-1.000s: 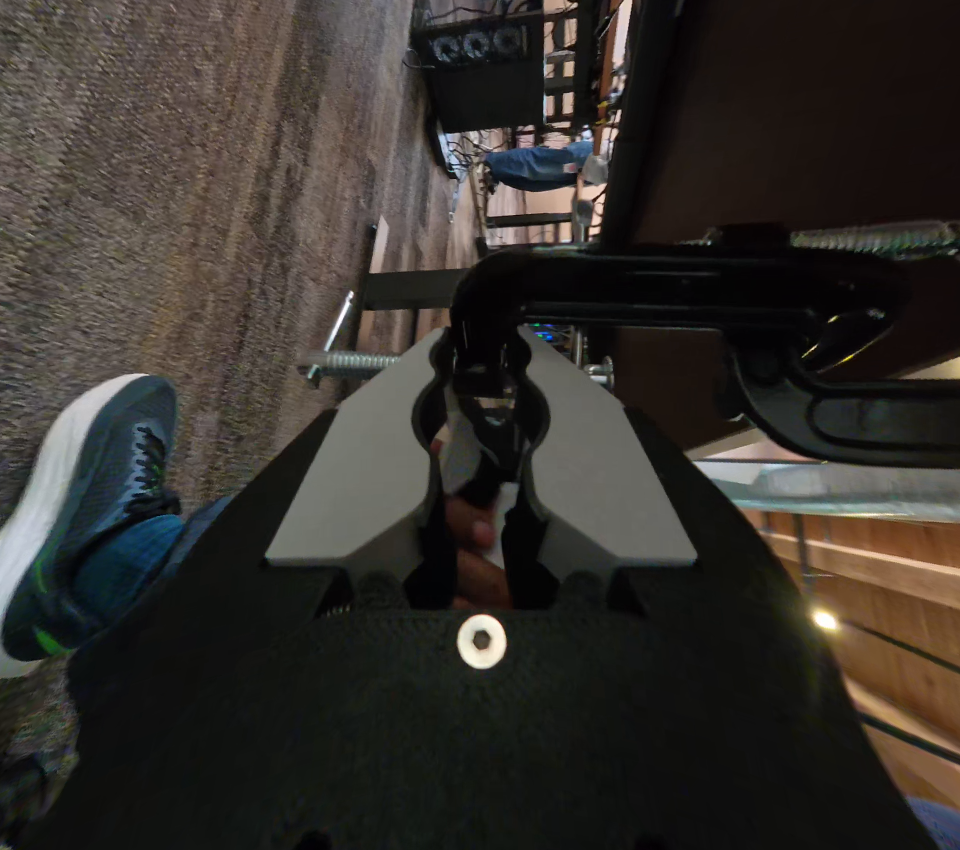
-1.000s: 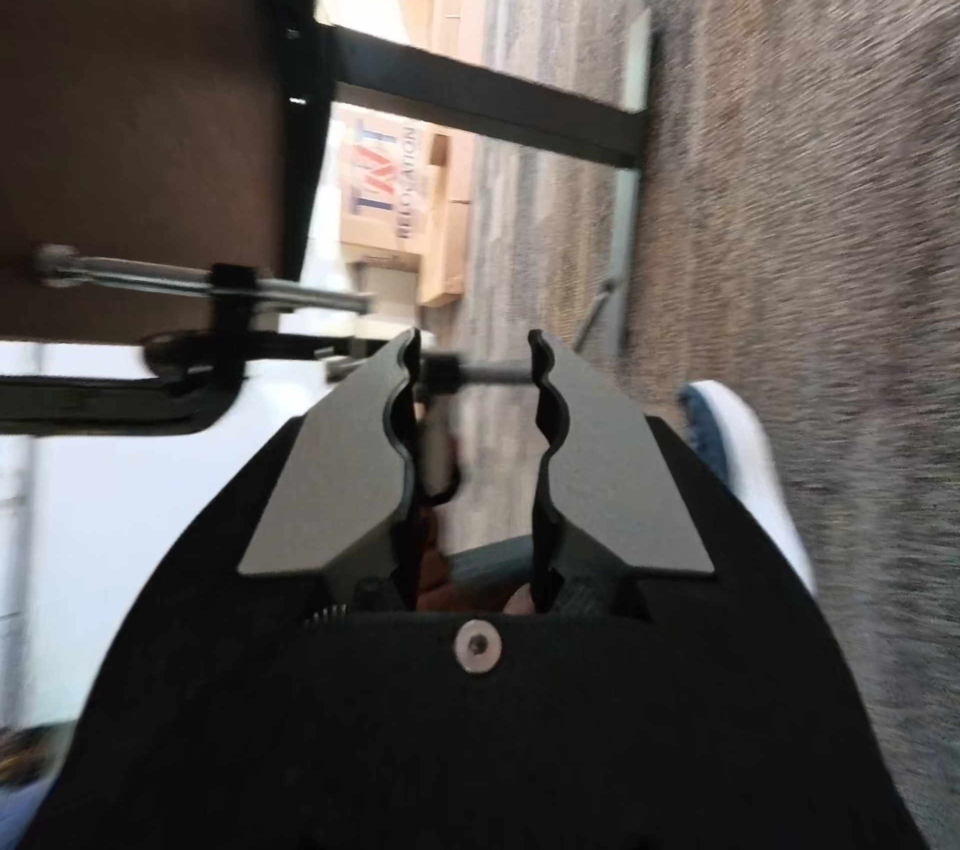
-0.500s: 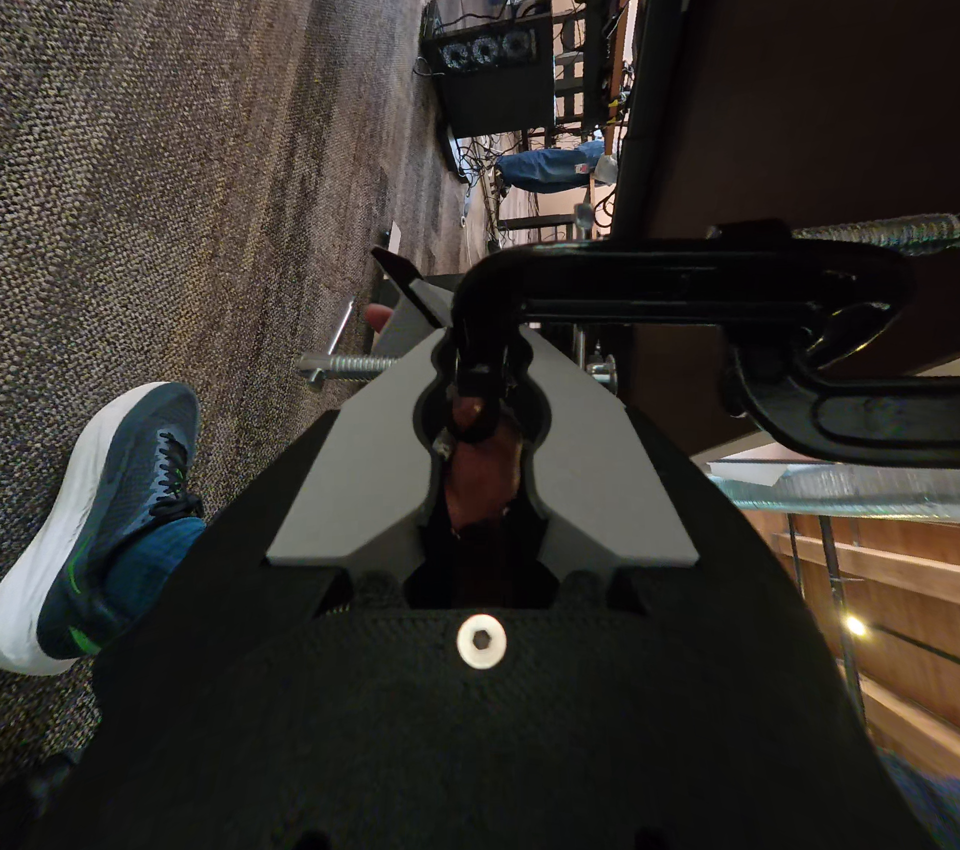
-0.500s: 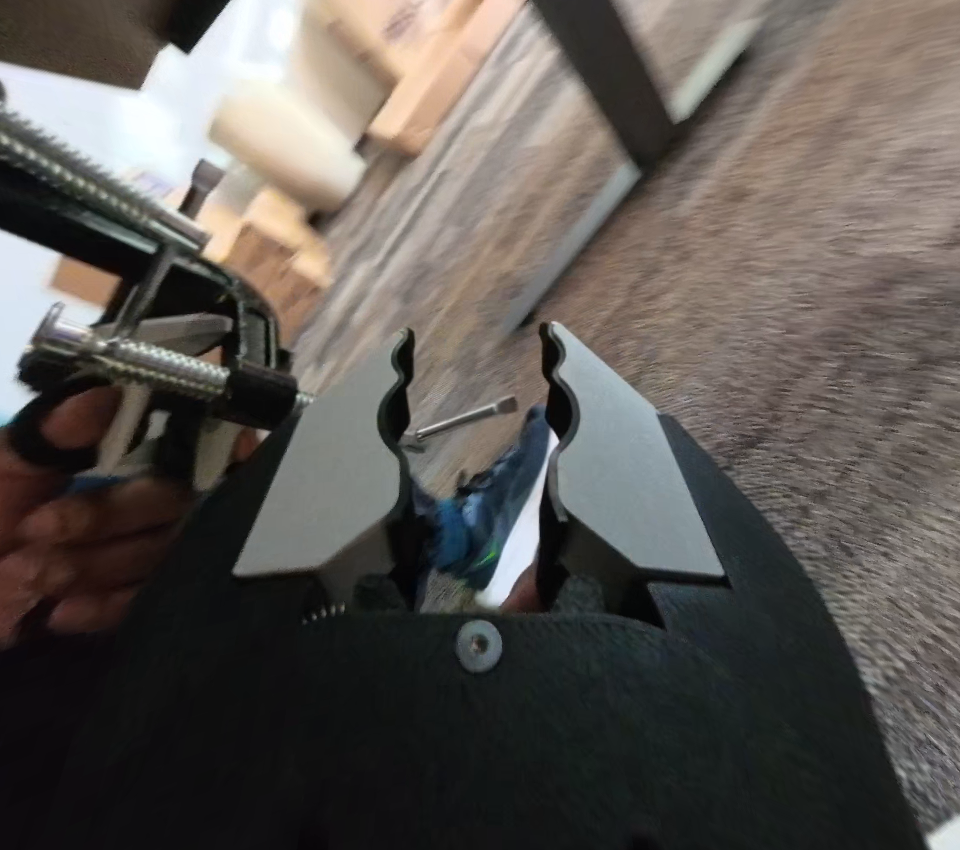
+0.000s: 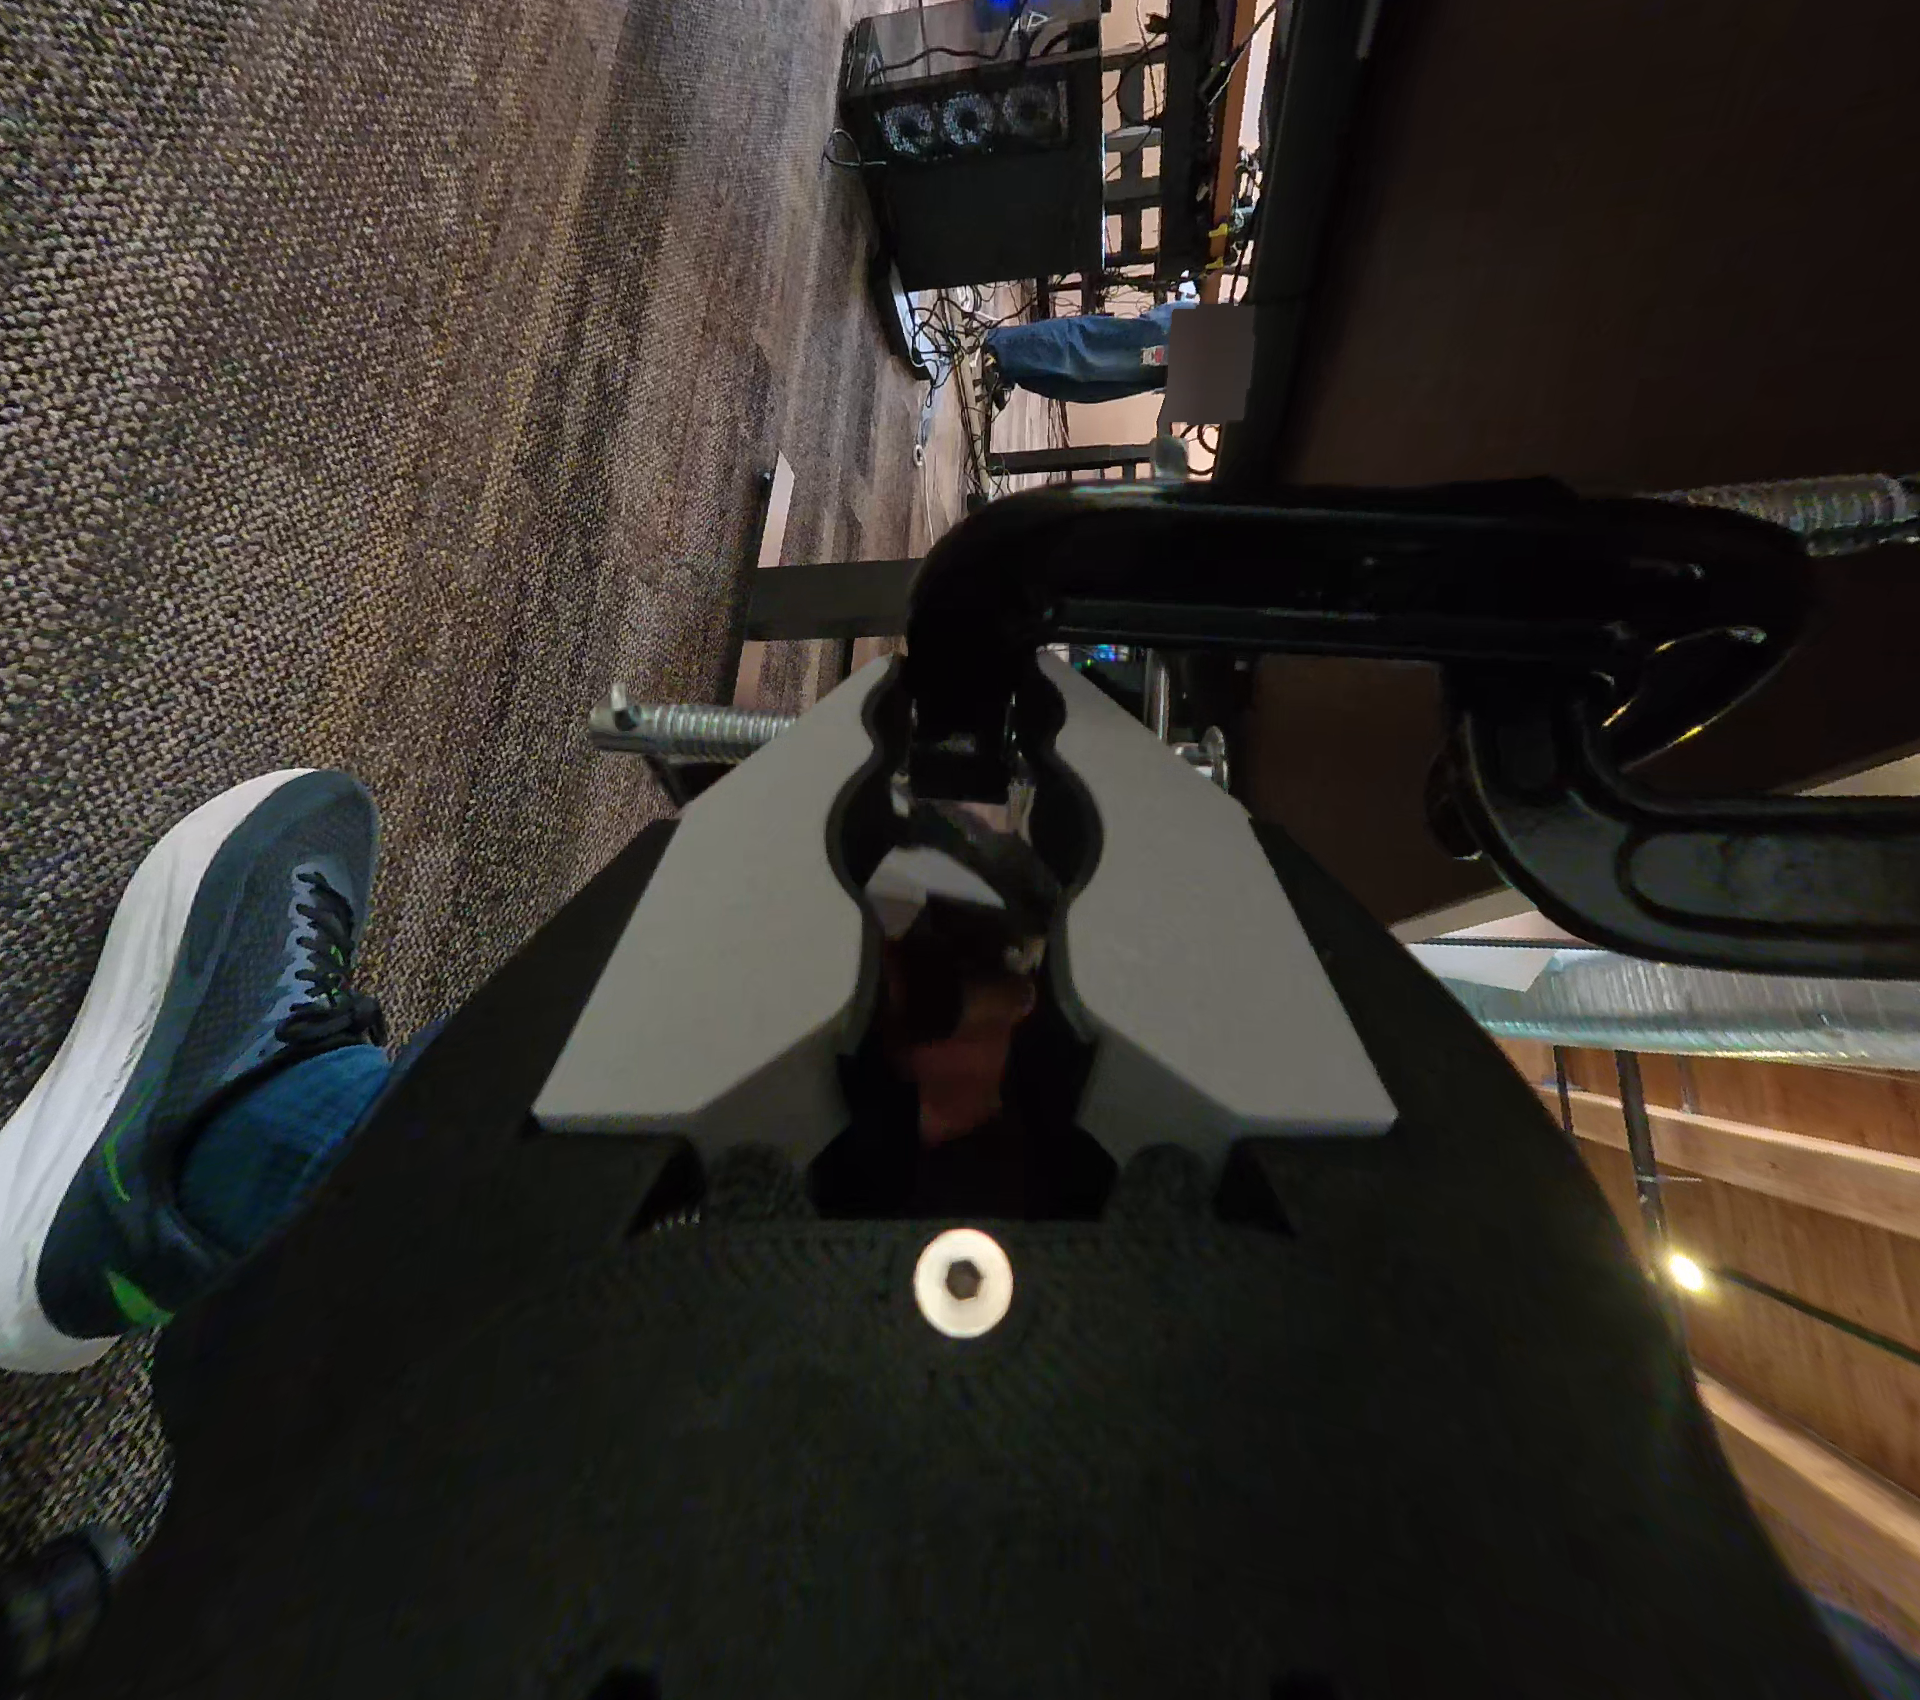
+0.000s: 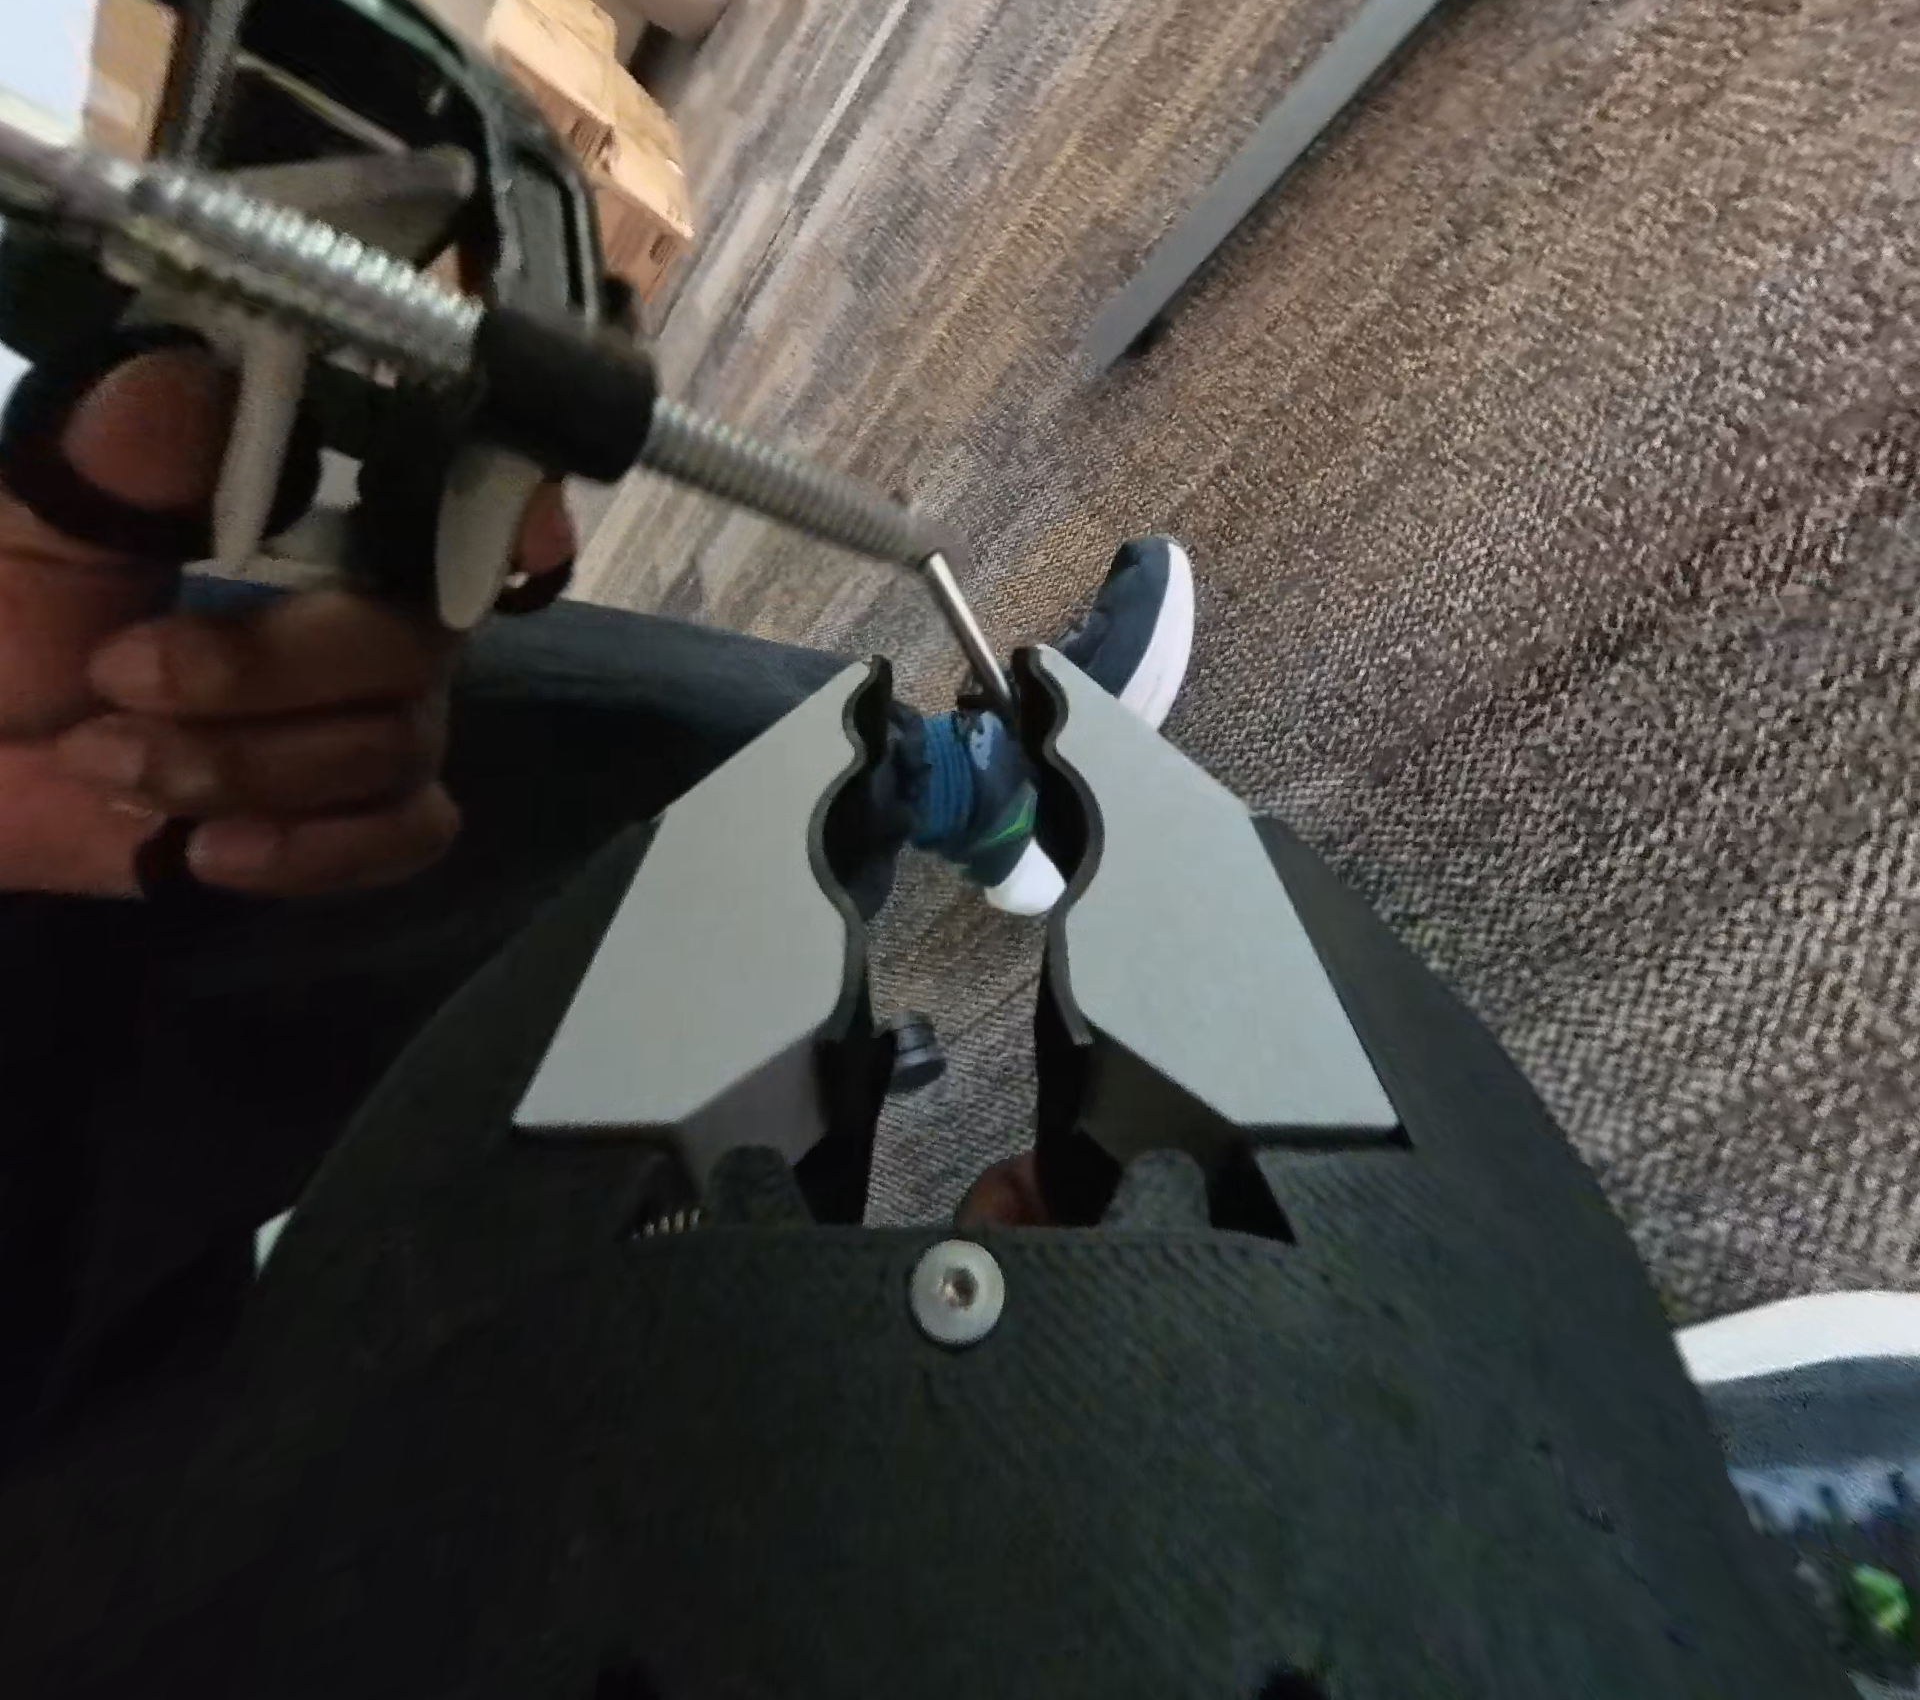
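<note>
the left gripper (image 5: 961, 715) is clamped on a black c-clamp (image 5: 1351, 580) at the table edge (image 5: 1288, 196), rigid, heavy steel best held by its frame; the right gripper (image 6: 948, 679), jaws part open and empty, nears its handle pin (image 6: 961, 611).

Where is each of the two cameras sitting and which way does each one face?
Left wrist view: on the left gripper, rolled sideways, facing the black metal C-clamp it grips; the person's dark blue sneaker shows.
Right wrist view: on the right gripper, facing down at brown carpet; a hand shows.
Both share clamp and sneaker.
</note>
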`<act>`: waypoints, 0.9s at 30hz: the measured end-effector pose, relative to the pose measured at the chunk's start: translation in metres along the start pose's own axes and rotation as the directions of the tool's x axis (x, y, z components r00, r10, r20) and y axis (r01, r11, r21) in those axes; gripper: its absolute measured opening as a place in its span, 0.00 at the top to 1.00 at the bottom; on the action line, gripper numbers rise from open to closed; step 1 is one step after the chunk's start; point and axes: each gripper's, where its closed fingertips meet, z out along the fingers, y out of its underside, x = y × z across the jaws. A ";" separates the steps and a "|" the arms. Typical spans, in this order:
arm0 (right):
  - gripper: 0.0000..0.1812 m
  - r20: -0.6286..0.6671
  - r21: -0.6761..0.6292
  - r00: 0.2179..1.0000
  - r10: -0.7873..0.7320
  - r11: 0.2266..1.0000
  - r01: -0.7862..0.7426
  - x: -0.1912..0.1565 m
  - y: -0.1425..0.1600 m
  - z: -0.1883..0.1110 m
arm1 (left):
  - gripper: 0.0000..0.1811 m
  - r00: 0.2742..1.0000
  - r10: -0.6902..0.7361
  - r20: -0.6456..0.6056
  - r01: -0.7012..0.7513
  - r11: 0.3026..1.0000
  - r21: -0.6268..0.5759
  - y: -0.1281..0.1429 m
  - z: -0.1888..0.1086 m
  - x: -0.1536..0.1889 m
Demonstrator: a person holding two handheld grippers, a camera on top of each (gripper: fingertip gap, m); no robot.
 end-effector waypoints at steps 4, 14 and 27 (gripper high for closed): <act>0.86 -0.050 0.021 0.999 -0.007 1.000 0.008 -0.016 0.011 0.008 | 0.84 1.000 0.000 -0.001 0.000 1.000 0.010 0.000 0.001 0.000; 0.86 -0.128 0.202 0.991 0.036 0.979 -0.009 -0.036 0.014 0.039 | 0.84 1.000 -0.010 0.003 0.010 1.000 0.011 -0.001 0.000 0.000; 0.86 0.242 0.449 0.925 0.292 0.812 -0.373 -0.029 0.013 0.044 | 0.84 0.999 -0.031 0.010 0.031 0.999 0.008 -0.002 0.002 0.000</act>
